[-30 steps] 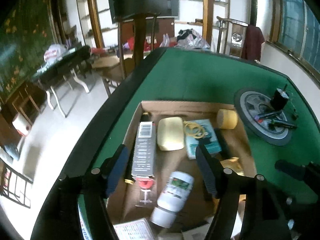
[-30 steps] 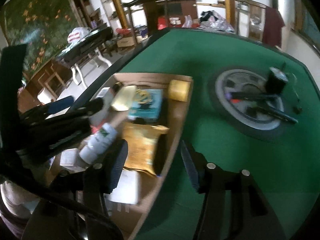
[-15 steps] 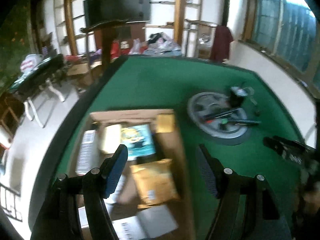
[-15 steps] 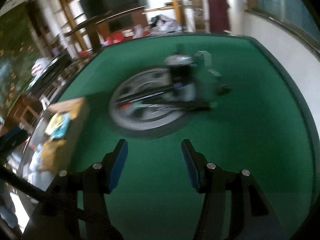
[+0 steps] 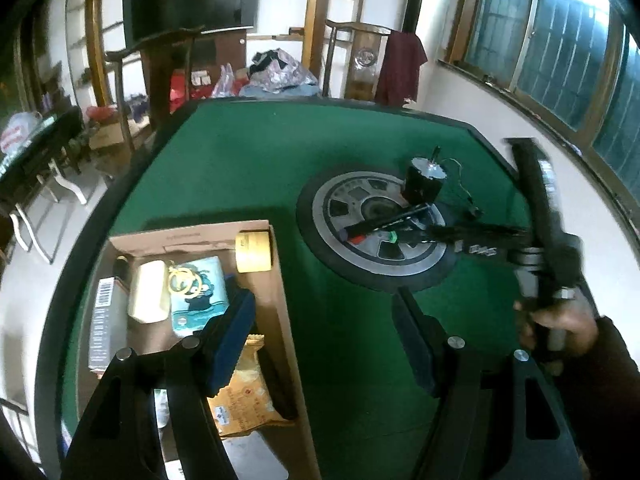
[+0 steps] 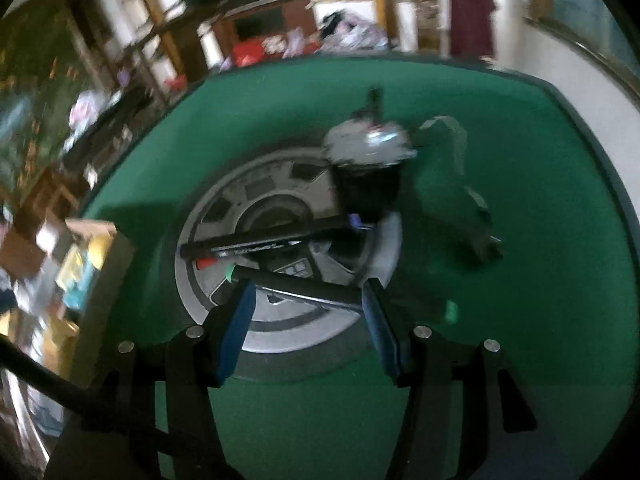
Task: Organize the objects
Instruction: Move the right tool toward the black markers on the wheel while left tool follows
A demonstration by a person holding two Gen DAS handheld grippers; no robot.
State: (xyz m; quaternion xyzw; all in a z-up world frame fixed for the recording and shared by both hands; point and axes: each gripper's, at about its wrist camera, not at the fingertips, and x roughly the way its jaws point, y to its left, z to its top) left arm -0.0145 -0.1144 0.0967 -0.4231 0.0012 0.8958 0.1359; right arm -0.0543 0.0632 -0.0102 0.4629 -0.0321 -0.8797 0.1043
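Note:
A grey wheel-shaped disc (image 5: 376,236) lies on the green table (image 5: 260,168); it also shows in the right wrist view (image 6: 280,264). On it stand a black cylindrical motor (image 6: 368,176) and two dark markers (image 6: 260,242). My right gripper (image 6: 308,304) is open, low over the disc's near rim, its fingers either side of the nearer marker (image 6: 296,286). My left gripper (image 5: 324,320) is open and empty, above the table between the disc and a cardboard box (image 5: 276,292). The right gripper's body (image 5: 540,232) shows in the left wrist view.
The box holds a yellow tape roll (image 5: 253,251), a teal booklet (image 5: 198,296), a cream block (image 5: 148,296), a long grey barcoded box (image 5: 105,320) and a yellow packet (image 5: 244,396). A small wired part (image 6: 480,236) lies right of the disc. Chairs and shelves stand beyond the table.
My right gripper swung from beside the box to the disc and moved in close over the markers. My left gripper rose from over the box and shifted right. Both stayed open.

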